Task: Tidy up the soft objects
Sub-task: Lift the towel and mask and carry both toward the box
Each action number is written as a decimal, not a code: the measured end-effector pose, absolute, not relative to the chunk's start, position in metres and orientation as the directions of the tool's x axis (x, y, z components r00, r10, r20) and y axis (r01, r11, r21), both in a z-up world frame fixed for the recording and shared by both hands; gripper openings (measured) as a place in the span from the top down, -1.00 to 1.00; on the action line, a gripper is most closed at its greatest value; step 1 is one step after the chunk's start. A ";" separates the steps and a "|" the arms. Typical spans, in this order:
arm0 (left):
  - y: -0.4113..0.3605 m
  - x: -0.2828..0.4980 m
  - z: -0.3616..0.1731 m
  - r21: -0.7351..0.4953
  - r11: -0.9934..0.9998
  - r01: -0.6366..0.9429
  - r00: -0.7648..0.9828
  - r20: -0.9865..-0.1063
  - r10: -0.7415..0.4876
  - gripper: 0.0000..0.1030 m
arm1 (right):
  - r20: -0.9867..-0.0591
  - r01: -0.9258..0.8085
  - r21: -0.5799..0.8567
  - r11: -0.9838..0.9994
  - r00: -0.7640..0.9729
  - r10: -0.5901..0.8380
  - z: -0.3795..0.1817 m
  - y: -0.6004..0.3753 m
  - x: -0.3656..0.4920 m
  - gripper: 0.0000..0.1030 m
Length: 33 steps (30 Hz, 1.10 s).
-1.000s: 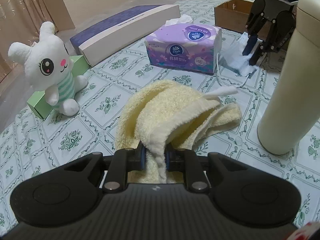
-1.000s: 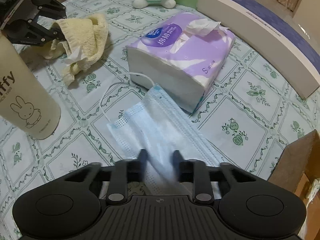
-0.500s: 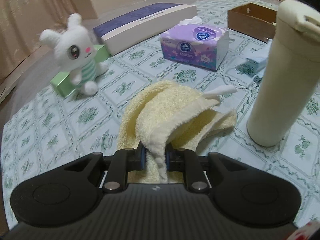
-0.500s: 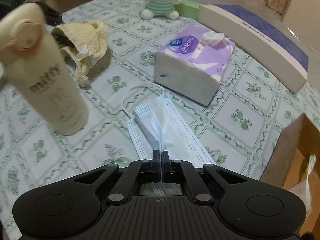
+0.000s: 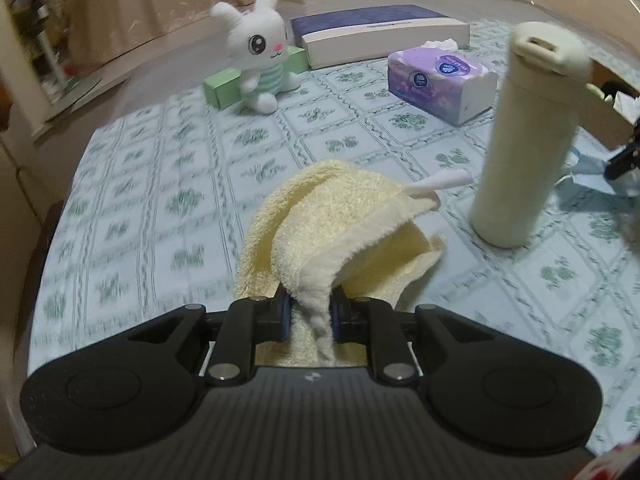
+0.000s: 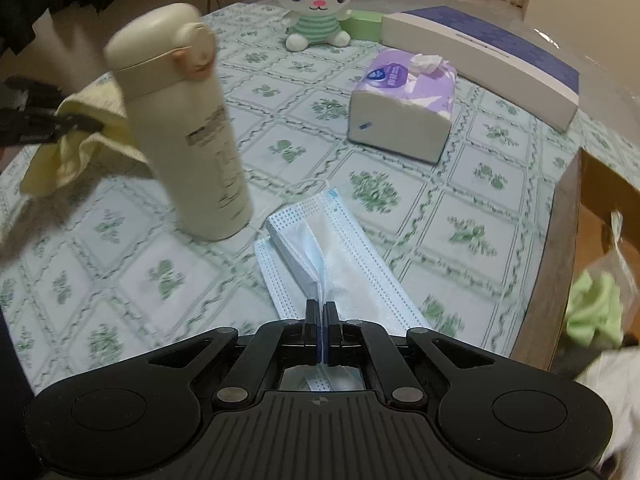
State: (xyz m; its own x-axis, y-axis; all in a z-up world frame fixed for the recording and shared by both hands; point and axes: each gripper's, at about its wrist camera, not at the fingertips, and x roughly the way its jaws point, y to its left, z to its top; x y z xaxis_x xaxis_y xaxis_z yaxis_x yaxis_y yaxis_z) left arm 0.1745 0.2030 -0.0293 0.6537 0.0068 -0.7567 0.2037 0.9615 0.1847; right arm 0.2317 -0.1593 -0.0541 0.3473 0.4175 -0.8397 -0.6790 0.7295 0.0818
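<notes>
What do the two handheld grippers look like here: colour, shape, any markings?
Both are matte black plastic. Each has a ribbed body with a small logo, two round bulges at the sides, and silver pivot pins on the linkage arms. The left gripper has blue-edged pads; the right gripper has the same build.

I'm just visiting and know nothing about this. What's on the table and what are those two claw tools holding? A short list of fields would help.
left gripper: jaws shut on the yellow towel
right gripper: jaws shut on the blue face mask
standing between them: cream bottle, upright
also on the tablecloth: plush bunny, purple tissue pack, green box, long white and blue box
at the right: cardboard box, with something green inside
</notes>
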 end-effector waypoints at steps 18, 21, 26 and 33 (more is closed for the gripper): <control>0.132 0.067 -0.011 0.031 0.998 0.057 0.700 -0.714 -0.018 0.69 | -0.772 -0.483 0.267 0.834 0.411 0.485 -0.040 -0.199 0.128 0.99; 0.114 0.059 -0.010 0.006 0.999 0.053 0.708 -0.705 -0.033 0.69 | -0.758 -0.448 0.291 0.845 0.431 0.489 -0.036 -0.207 0.116 0.99; 0.086 0.048 -0.010 -0.060 0.997 0.056 0.712 -0.697 -0.082 0.69 | -0.739 -0.394 0.326 0.859 0.461 0.492 -0.029 -0.222 0.098 0.99; 0.051 0.041 -0.009 -0.135 0.989 0.051 0.724 -0.678 -0.130 0.69 | -0.712 -0.301 0.373 0.878 0.514 0.478 -0.020 -0.251 0.079 0.99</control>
State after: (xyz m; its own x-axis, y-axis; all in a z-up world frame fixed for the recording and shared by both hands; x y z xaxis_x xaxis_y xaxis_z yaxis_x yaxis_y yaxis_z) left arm 0.0407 0.0506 -0.0089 0.7235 -0.1300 -0.6779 0.0511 0.9895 -0.1353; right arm 0.0792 -0.2508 -0.0204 0.5140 0.4783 -0.7121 -0.3006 0.8779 0.3727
